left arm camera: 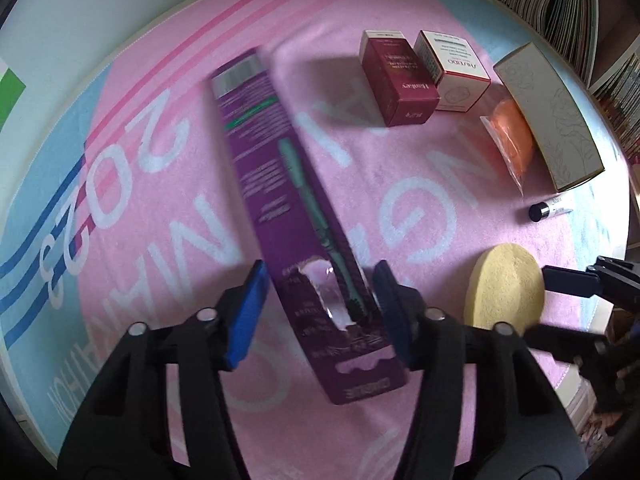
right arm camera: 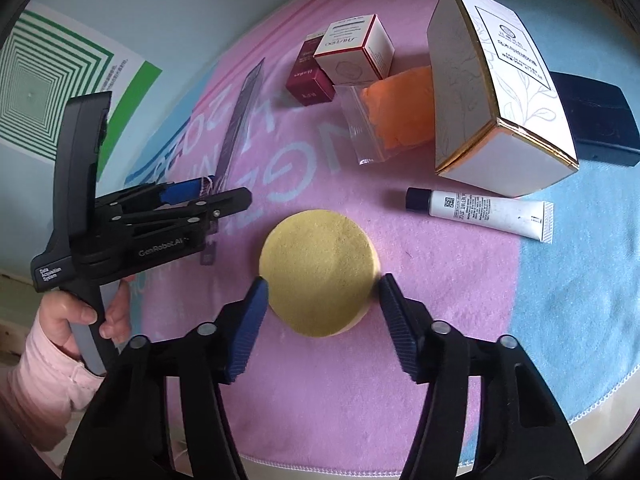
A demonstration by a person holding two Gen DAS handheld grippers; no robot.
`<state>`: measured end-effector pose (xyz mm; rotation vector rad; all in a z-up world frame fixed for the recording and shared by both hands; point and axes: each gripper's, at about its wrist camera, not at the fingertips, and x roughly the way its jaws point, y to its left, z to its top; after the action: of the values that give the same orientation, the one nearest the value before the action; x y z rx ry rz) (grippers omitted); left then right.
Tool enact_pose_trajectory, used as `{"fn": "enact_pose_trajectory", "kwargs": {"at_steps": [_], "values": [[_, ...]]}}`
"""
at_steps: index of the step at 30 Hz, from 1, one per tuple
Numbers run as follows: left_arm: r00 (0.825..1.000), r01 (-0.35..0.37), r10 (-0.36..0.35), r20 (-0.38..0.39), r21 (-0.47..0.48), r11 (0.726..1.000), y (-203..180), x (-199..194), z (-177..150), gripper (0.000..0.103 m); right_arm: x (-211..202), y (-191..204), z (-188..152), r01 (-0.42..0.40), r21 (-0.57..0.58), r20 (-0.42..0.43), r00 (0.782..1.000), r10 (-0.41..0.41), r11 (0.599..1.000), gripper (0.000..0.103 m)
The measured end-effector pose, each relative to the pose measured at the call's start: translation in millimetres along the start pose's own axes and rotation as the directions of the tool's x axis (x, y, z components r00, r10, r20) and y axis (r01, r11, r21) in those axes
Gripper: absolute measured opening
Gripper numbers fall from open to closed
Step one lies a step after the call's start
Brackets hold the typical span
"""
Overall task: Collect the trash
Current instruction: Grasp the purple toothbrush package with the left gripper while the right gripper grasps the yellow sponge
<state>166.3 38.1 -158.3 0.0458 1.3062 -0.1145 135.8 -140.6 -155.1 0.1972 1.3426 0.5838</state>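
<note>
A long purple toothbrush package point(left arm camera: 272, 160) lies on the pink printed mat point(left arm camera: 160, 240). My left gripper point(left arm camera: 320, 292) has its blue pads pressed on both long edges of the package's near end. In the right wrist view a person's hand holds the left gripper point(right arm camera: 224, 194), with the purple package point(right arm camera: 240, 120) running away from it. A round yellow sponge point(right arm camera: 316, 264) lies flat on the mat, and my right gripper point(right arm camera: 322, 292) has a pad touching each side of it. The left wrist view shows the sponge point(left arm camera: 500, 284) between the right gripper's fingers point(left arm camera: 568, 282).
Behind stand a maroon box point(left arm camera: 400, 84), a white box with red edges point(left arm camera: 456, 76), an orange item in a clear bag point(left arm camera: 512, 140) and a tall cream box point(left arm camera: 552, 120). A white tube point(right arm camera: 480, 212) lies near the sponge. A dark case point(right arm camera: 596, 120) sits far right.
</note>
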Motion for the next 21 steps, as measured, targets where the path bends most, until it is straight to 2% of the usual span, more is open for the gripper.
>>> {"fn": "enact_pose_trajectory", "kwargs": {"at_steps": [1,3,12,21], "values": [[1.000,0.000,0.000,0.002,-0.003,1.000,4.7,-0.3,-0.4,0.038,0.9,-0.3,1.1,0.010,0.000,-0.001,1.000,-0.010,1.000,0.033],[1.000,0.012,-0.012,-0.001,-0.013,1.000,22.4,2.0,-2.5,0.038,3.5,-4.1,3.1,0.013,0.014,-0.018,1.000,-0.013,1.000,0.016],[1.000,-0.012,0.013,0.012,-0.054,0.998,51.5,-10.1,-24.6,0.037,-8.5,9.4,6.1,-0.008,0.001,0.008,1.000,0.008,1.000,0.011],[0.998,-0.025,0.029,0.057,-0.068,0.997,62.6,-36.9,-54.9,0.037,-31.7,24.3,-1.3,-0.015,-0.036,0.057,0.998,0.017,0.999,0.009]]}}
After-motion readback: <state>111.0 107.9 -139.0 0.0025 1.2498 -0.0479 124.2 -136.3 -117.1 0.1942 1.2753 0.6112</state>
